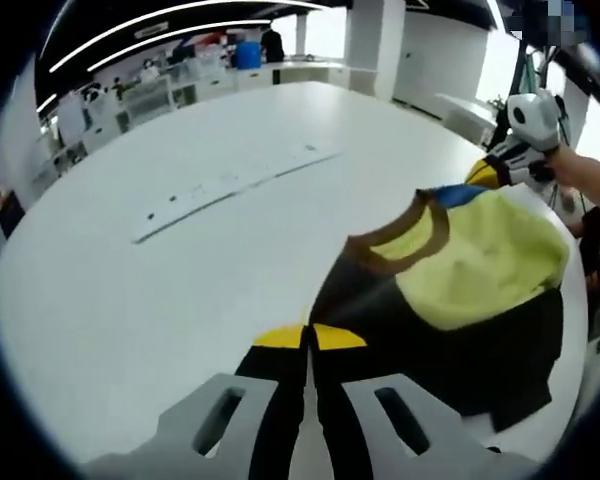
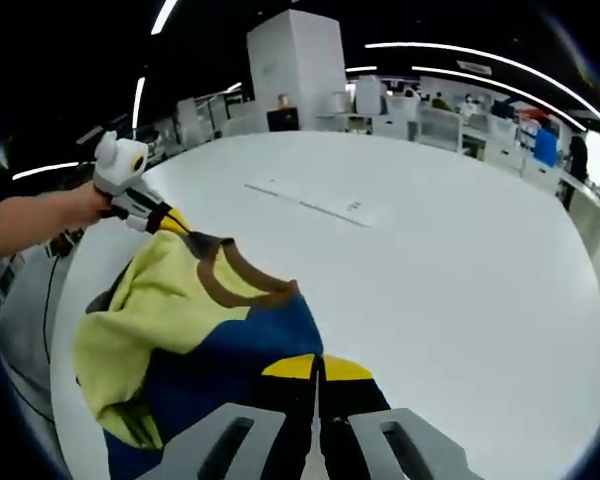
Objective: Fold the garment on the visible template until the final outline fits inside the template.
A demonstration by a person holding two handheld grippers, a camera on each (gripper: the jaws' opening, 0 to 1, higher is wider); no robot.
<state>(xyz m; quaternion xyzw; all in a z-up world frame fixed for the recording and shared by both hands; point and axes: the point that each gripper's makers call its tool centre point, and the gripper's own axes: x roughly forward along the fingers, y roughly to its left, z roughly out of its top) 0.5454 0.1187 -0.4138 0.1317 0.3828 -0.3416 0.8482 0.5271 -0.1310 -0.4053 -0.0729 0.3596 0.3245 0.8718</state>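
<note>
A garment (image 1: 480,270) with a pale yellow lining, a brown collar (image 1: 400,245) and dark blue and black panels hangs lifted between both grippers over the white table (image 1: 130,300). My left gripper (image 1: 310,338) is shut on a dark edge of it, yellow tips pressed together. My right gripper (image 1: 490,172), held by a hand, grips the far blue corner. In the right gripper view the right gripper (image 2: 318,368) is shut on the blue cloth of the garment (image 2: 170,320), and the left gripper (image 2: 170,222) pinches the far corner. A thin marked template line (image 1: 230,185) (image 2: 310,205) lies on the table beyond.
The white table (image 2: 460,300) is large, with a rounded edge. Desks, shelves and a blue bin (image 1: 247,54) stand at the back. A white pillar (image 2: 298,65) rises behind the table. A dark cable hangs off the table's left edge (image 2: 50,290).
</note>
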